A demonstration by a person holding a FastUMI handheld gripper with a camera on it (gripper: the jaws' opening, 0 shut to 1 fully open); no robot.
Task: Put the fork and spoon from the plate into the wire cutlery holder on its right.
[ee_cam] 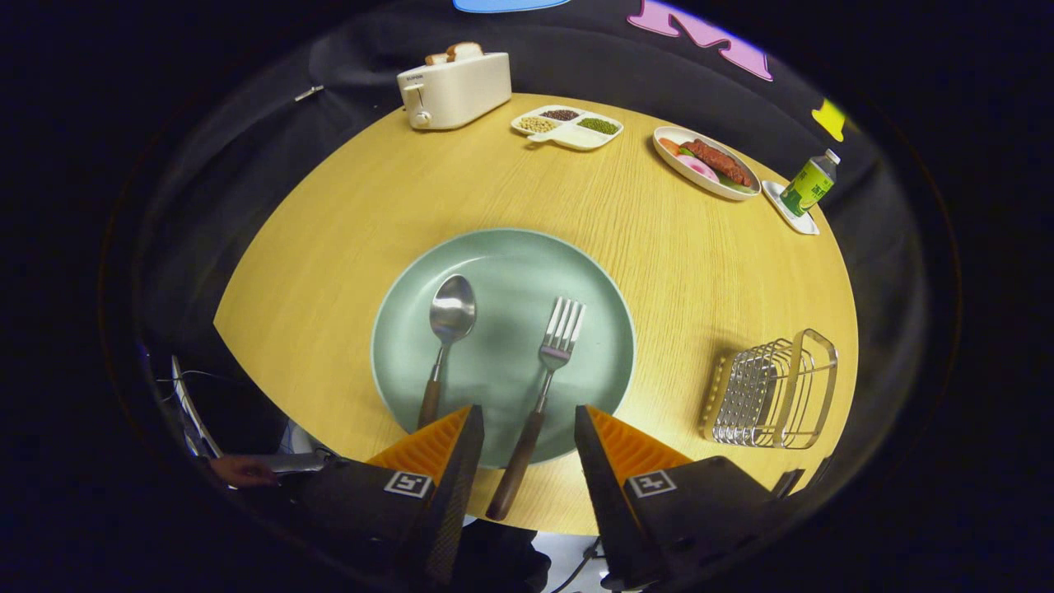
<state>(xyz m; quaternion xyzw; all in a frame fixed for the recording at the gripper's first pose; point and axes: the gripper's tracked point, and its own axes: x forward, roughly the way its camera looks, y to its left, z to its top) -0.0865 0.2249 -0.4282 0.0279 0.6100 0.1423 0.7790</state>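
Gripper (527, 424) open, fork (547, 375) handle between its fingers.

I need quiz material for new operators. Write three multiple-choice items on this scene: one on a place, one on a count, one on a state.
1. Where does the fork's handle lie?
A. between the open jaws of the gripper
B. inside the wire cutlery holder
C. beside the toaster

2. How many utensils lie on the green plate?
A. one
B. two
C. three

3. What state is the holder in?
A. holding the spoon
B. empty
C. tipped upside down

Answers: 1 A, the handle runs off the plate's near rim between both fingers. 2 B, only a spoon and a fork lie there. 3 B, nothing stands in its wires.
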